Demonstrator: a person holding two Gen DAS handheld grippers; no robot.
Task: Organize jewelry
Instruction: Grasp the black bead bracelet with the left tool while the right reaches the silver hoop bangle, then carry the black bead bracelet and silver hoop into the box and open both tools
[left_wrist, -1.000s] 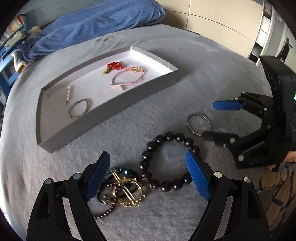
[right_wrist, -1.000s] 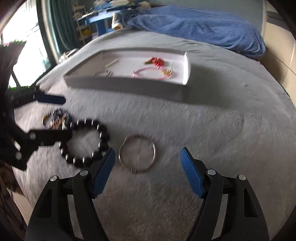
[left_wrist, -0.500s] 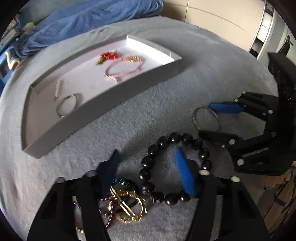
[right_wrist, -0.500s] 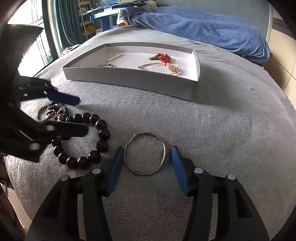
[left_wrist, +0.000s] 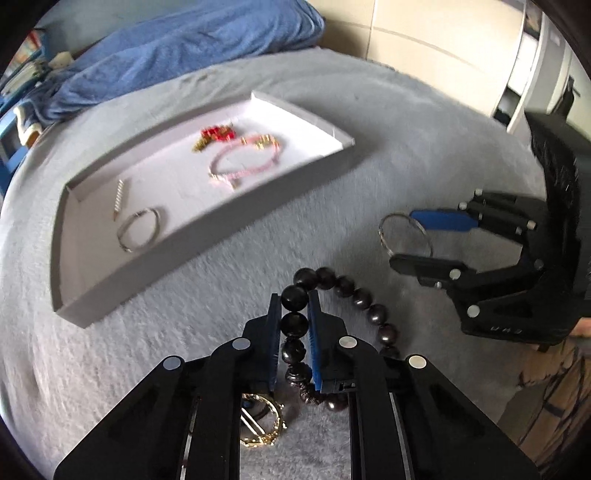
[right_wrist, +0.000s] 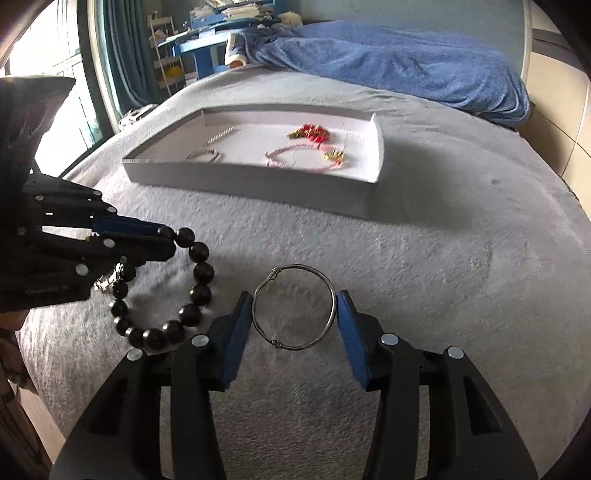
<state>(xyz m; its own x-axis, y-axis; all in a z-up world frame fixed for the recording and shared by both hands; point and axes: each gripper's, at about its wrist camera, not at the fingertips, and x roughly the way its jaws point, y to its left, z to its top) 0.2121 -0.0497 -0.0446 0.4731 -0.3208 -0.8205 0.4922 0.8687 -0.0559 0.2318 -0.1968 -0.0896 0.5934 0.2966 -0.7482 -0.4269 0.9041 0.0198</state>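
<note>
My left gripper (left_wrist: 294, 301) is shut on the dark bead bracelet (left_wrist: 364, 304), which hangs partly off the grey bed cover; it also shows in the right wrist view (right_wrist: 201, 271). My right gripper (right_wrist: 294, 308) is open with its blue pads on either side of a thin silver bangle (right_wrist: 295, 339) that lies flat on the cover. The bangle (left_wrist: 386, 242) and the right gripper (left_wrist: 424, 240) also show in the left wrist view. The white tray (left_wrist: 207, 225) holds a silver ring bangle (left_wrist: 138, 229), a pink cord bracelet (left_wrist: 243, 162) and red-gold pieces (left_wrist: 216, 134).
A tangle of gold and bead jewelry (left_wrist: 260, 422) lies under my left gripper. A blue blanket (right_wrist: 388, 62) is bunched at the far side of the bed. Blue shelves (right_wrist: 207, 40) and a window stand beyond. The bed edge drops off at the left in the right wrist view.
My left gripper moved forward and closed on the bead bracelet, lifting one side. My right gripper came down around the silver bangle and narrowed its opening.
</note>
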